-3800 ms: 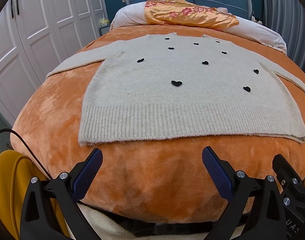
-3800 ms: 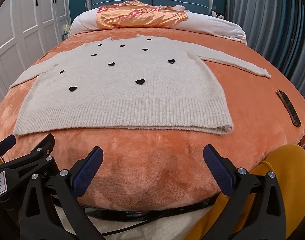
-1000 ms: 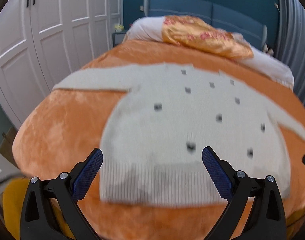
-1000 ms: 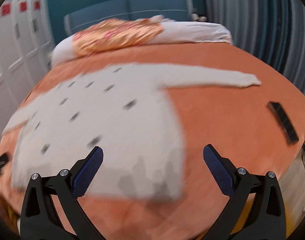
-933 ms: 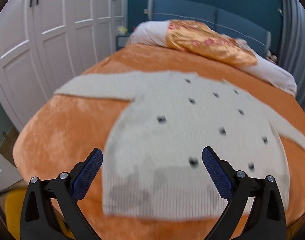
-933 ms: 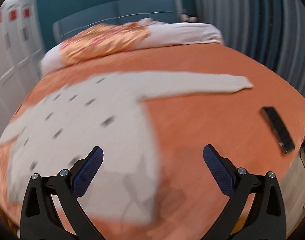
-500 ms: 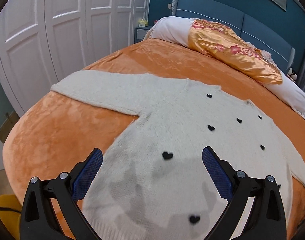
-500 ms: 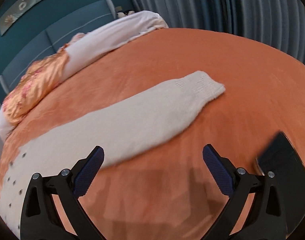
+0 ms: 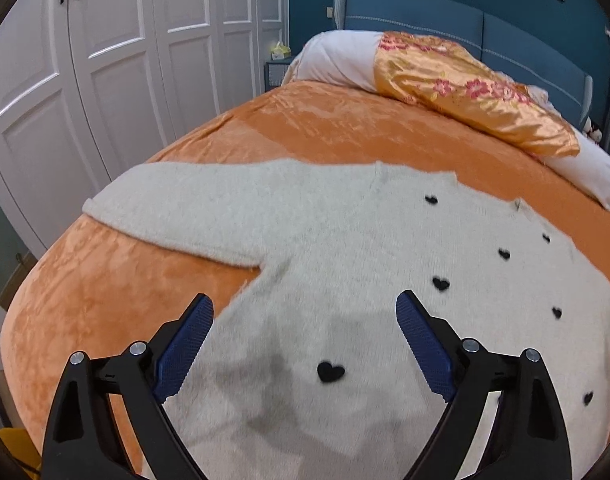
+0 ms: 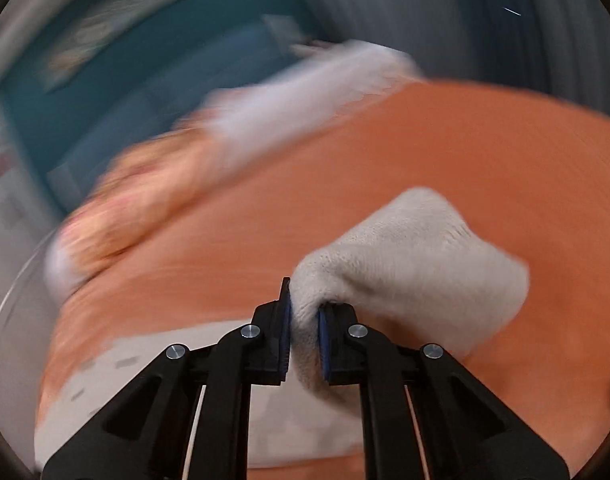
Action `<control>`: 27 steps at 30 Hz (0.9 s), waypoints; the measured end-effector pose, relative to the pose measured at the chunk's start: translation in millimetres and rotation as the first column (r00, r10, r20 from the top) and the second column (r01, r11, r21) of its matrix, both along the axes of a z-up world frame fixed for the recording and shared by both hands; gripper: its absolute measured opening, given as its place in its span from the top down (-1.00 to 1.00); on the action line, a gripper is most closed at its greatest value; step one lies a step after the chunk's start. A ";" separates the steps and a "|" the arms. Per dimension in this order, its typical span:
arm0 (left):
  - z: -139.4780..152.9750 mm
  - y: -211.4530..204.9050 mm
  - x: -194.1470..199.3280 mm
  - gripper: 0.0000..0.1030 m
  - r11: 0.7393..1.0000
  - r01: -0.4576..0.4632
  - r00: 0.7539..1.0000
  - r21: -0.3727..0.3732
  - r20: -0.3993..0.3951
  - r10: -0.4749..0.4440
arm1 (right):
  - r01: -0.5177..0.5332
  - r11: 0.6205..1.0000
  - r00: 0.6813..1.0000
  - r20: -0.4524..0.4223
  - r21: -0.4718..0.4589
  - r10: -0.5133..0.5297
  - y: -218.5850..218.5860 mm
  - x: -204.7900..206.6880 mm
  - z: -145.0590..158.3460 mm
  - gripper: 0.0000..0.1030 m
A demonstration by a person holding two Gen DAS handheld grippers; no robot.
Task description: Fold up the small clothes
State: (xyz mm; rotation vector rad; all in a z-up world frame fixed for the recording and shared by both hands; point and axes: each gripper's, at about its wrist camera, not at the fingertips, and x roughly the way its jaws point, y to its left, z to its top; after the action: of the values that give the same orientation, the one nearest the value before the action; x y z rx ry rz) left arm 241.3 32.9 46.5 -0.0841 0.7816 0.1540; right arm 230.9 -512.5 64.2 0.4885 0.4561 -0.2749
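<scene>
Cream sweater (image 9: 345,240) with black hearts, orange blanket (image 9: 105,288), seemingly floral pillow (image 9: 465,92).

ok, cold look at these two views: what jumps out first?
The right gripper, shut on a bunched cream sleeve against a motion-blurred orange bed. Then the cream sweater with black hearts spread flat on the orange bedspread, the left gripper open above it.

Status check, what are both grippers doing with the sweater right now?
Right gripper shut on sleeve, lifted off bed. Left gripper open above sweater. Nothing in the way.
</scene>
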 end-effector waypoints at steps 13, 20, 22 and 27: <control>-26.6 1.8 49.4 -0.77 0.953 0.076 0.987 -0.294 -0.115 -0.115 | -0.559 0.829 0.802 -0.251 0.004 0.542 301.6 34.6 -84.0 0.27; -66.3 1.3 81.0 -0.77 0.895 -0.024 0.974 -0.445 -0.214 -0.081 | -0.322 0.946 0.912 -0.259 0.033 0.319 192.4 -19.9 -78.2 0.01; -63.6 -3.0 87.5 -0.76 0.901 -0.017 0.978 -0.433 -0.193 -0.074 | -0.253 0.965 0.929 -0.262 0.071 0.263 167.9 -26.7 -85.1 -0.01; -68.1 -16.6 106.4 -0.05 0.920 -0.015 0.976 -0.392 -0.207 -0.072 | -0.155 0.976 0.954 -0.234 0.151 0.187 130.7 -26.5 -91.4 -0.01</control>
State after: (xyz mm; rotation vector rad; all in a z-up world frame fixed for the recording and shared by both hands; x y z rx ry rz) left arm 347.7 16.3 -21.6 -0.4423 1.0260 -0.0254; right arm 204.4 -381.7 -27.2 0.5417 0.7592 -0.1382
